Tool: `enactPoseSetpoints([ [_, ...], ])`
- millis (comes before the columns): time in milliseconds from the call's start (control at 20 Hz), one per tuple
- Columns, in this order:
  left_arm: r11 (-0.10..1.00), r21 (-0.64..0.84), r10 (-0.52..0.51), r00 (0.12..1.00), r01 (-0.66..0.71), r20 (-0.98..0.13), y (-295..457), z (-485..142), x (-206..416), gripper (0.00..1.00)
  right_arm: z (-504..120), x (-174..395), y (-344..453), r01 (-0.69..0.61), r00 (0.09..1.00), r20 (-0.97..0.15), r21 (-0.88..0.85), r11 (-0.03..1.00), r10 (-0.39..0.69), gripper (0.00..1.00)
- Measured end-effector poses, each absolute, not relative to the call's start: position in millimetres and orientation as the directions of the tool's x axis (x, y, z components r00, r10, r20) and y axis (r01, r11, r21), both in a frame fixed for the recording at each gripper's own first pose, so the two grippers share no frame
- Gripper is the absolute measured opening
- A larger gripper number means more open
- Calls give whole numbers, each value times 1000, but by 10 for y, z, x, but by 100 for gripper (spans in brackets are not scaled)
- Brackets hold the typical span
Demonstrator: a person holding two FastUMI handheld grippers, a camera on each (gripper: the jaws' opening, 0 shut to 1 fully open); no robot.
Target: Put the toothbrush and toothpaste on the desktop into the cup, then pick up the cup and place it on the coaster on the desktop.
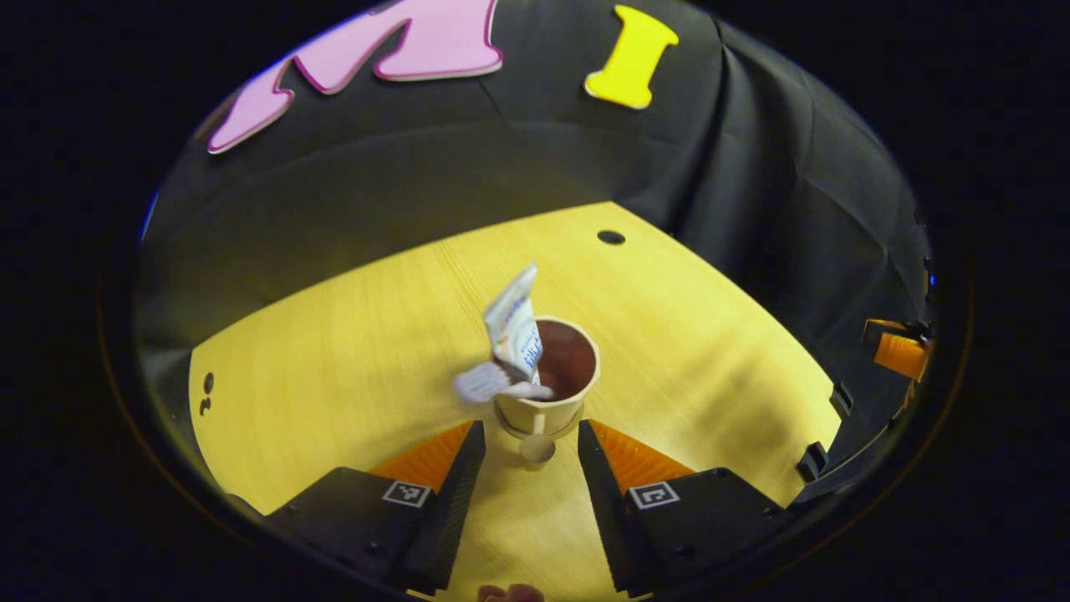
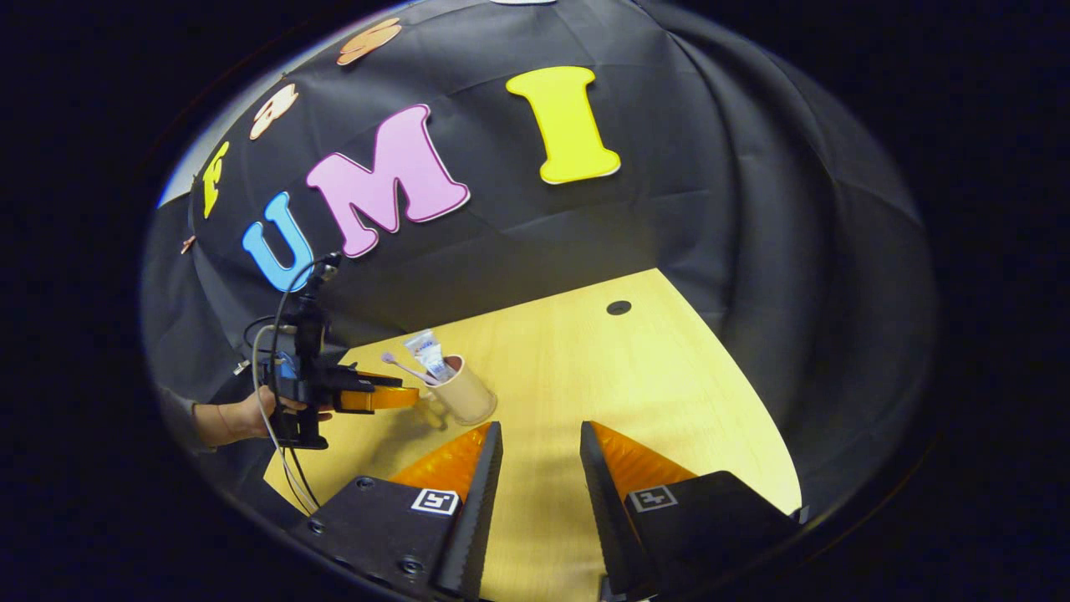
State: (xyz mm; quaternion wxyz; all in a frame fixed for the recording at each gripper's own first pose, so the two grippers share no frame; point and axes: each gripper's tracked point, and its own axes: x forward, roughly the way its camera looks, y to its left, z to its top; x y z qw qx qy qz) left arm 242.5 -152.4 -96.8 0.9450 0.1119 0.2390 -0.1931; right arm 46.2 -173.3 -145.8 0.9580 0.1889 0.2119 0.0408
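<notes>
A beige cup [image 1: 547, 380] with a dark brown inside stands on the yellow wooden desktop [image 1: 351, 351]. A white toothpaste tube [image 1: 512, 322] and a toothbrush [image 1: 489, 380] lean out over its left rim. My left gripper [image 1: 531, 435] is open just short of the cup, its fingertips on either side of the cup's handle [image 1: 537, 449] without touching the cup. In the right gripper view the cup [image 2: 466, 393] sits left of centre, with the left gripper [image 2: 380, 397] beside it in a hand [image 2: 251, 414]. My right gripper [image 2: 539, 435] is open and holds nothing, over the desk.
A round cable hole [image 1: 611, 237] lies at the far side of the desktop [image 2: 635, 376]. The black cloth wall closes the back and right. An orange part of the right gripper [image 1: 899, 351] shows at the right edge. Cables [image 2: 280, 334] hang from the left gripper.
</notes>
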Motion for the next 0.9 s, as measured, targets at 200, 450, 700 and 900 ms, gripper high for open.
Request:
enactPoseSetpoints([
  [200, 924, 92, -320, 882, 371, -345, -1298, -348, 1972, 71, -1182, 456, -1430, -52, 913, -358, 378, 925, 197, 58],
  [450, 958, 34, -276, 947, 286, -165, -941, 281, 1430, 71, -784, 486, -1063, -120, 919, -306, 380, 917, 247, 58],
  [700, 972, -40, -232, 972, 230, -39, -663, 604, 888, 72, -439, 455, -671, -200, 918, -259, 353, 914, 301, 58],
  [900, 975, -121, -184, 983, 185, 16, -448, 723, 527, 75, -284, 376, -410, -253, 909, -238, 338, 906, 343, 58],
])
